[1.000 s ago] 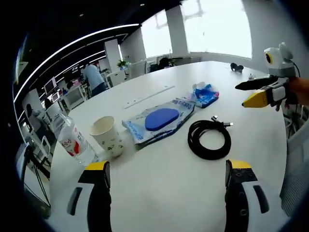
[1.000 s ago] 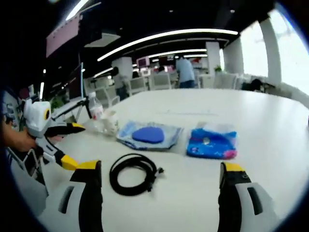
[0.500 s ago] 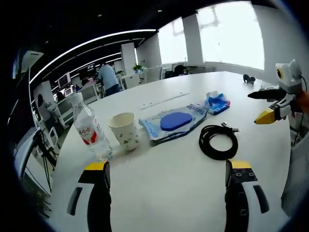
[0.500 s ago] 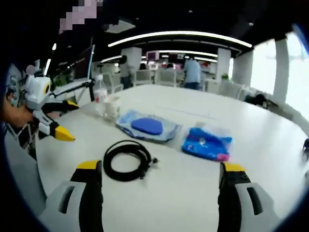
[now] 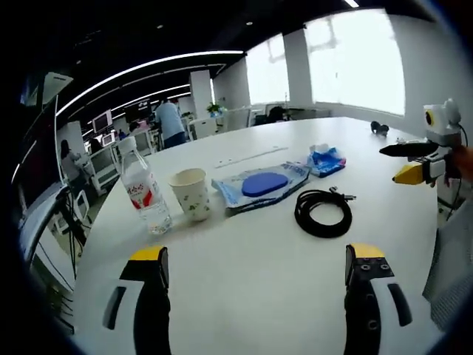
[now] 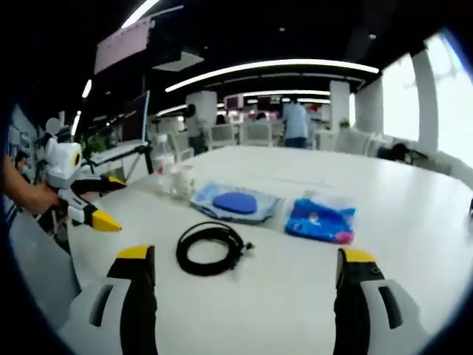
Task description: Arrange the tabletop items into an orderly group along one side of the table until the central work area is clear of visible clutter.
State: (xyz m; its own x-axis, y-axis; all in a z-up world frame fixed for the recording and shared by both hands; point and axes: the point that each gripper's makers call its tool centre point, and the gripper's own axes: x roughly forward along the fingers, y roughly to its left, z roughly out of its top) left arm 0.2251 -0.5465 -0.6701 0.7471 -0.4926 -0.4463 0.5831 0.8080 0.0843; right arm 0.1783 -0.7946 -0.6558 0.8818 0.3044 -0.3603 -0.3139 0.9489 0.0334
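Coiled cable (image 5: 323, 212) beyond left gripper (image 5: 259, 260)

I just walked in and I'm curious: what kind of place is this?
Most likely an open-plan office. A large white table stands in front, with rows of desks and monitors behind it, long ceiling light strips overhead, and a person standing among the desks.

One clear plastic water bottle (image 5: 145, 198), one white paper cup (image 5: 190, 194), one coiled black cable (image 5: 323, 213). One blue disc in a clear bag (image 5: 263, 183), one blue tissue packet (image 5: 326, 160).
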